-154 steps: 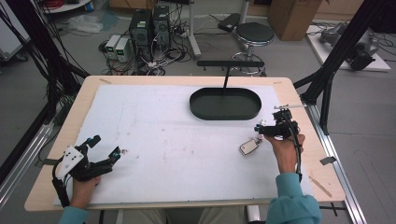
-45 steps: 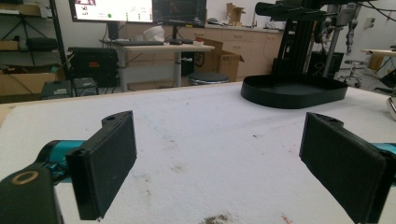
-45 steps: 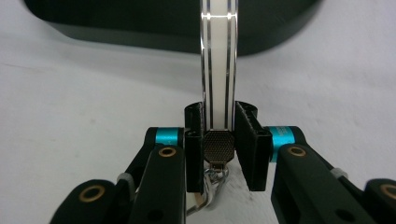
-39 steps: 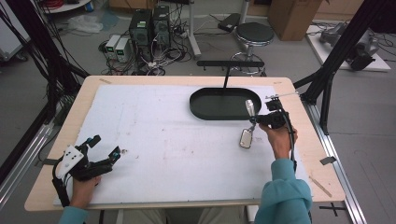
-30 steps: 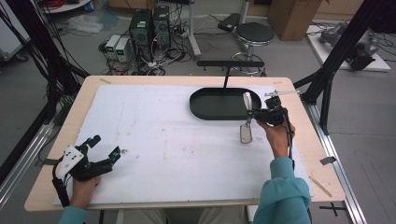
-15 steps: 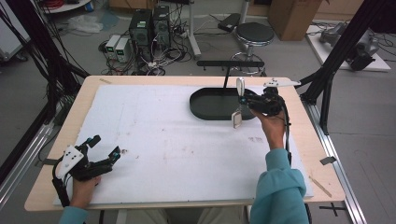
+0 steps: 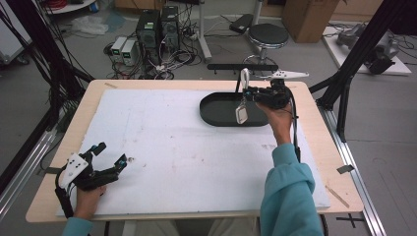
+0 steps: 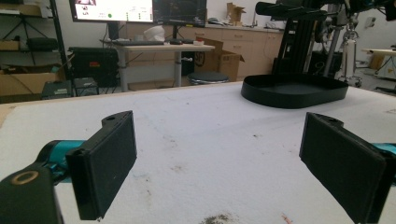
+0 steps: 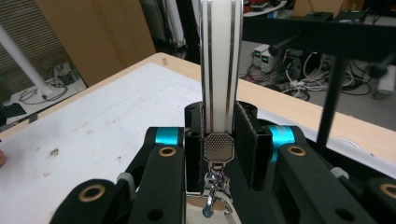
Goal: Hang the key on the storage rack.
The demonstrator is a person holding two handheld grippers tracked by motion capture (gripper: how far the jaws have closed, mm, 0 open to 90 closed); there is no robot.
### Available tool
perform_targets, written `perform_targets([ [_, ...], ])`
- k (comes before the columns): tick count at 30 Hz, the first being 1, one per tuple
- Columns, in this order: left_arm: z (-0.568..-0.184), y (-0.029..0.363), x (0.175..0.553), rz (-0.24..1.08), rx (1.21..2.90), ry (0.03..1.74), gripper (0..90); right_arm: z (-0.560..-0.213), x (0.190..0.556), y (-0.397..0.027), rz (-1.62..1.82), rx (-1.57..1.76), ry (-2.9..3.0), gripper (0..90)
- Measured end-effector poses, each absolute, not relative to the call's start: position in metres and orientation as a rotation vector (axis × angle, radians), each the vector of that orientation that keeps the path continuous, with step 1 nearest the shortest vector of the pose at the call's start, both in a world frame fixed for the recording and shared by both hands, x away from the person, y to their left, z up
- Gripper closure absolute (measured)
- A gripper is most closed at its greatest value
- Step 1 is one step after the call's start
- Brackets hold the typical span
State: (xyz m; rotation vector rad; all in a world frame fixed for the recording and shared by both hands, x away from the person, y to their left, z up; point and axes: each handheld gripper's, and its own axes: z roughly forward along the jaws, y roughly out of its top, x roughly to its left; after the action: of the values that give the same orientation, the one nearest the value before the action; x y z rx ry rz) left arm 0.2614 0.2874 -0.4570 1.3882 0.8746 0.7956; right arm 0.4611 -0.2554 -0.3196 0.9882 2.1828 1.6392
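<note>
Since the earlier frames the carabiner [image 7: 244,80] with its dangling tag [image 7: 241,114] has been lifted from the bare surface near the right edge and carried forward, so it now hangs over the black tray [image 7: 216,105] at the far side of the surface [image 7: 167,142]. The right hand-held gripper [image 7: 248,93] is clenched on it: in the right gripper view the two pads press on either side of the white, silver-edged loop [image 9: 219,60], with a small knurled metal stud [image 9: 219,148] and a short chain [image 9: 213,189] hanging below the grip.

By its look the piece is light and stiff, a hard loop that will not deform under the pads, though its smooth sides could slip or swivel. The tag swings freely on the chain, so it may sway when moved. The flat sides of the loop, where it is held now, seem the best place to take hold; the chain and tag are too loose to control.

The left hand-held gripper [image 7: 110,157] rests low at the near left corner of the surface, released, its jaws wide apart with nothing between them. No brand or writing on the piece can be read; the screen [image 8: 112,9] in the background is too small to make out.
</note>
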Motion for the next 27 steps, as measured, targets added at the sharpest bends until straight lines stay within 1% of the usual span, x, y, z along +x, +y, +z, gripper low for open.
perform_targets([
  [15,-0.457,0.287,0.261,0.8,1.39,0.87,11.3,-0.315,0.497,-0.228,1.756,0.903,2.222,75.1],
  [27,-0.457,0.287,0.261,0.798,1.389,0.875,11.3,-0.334,0.512,-0.227,1.755,0.969,2.226,75.1],
])
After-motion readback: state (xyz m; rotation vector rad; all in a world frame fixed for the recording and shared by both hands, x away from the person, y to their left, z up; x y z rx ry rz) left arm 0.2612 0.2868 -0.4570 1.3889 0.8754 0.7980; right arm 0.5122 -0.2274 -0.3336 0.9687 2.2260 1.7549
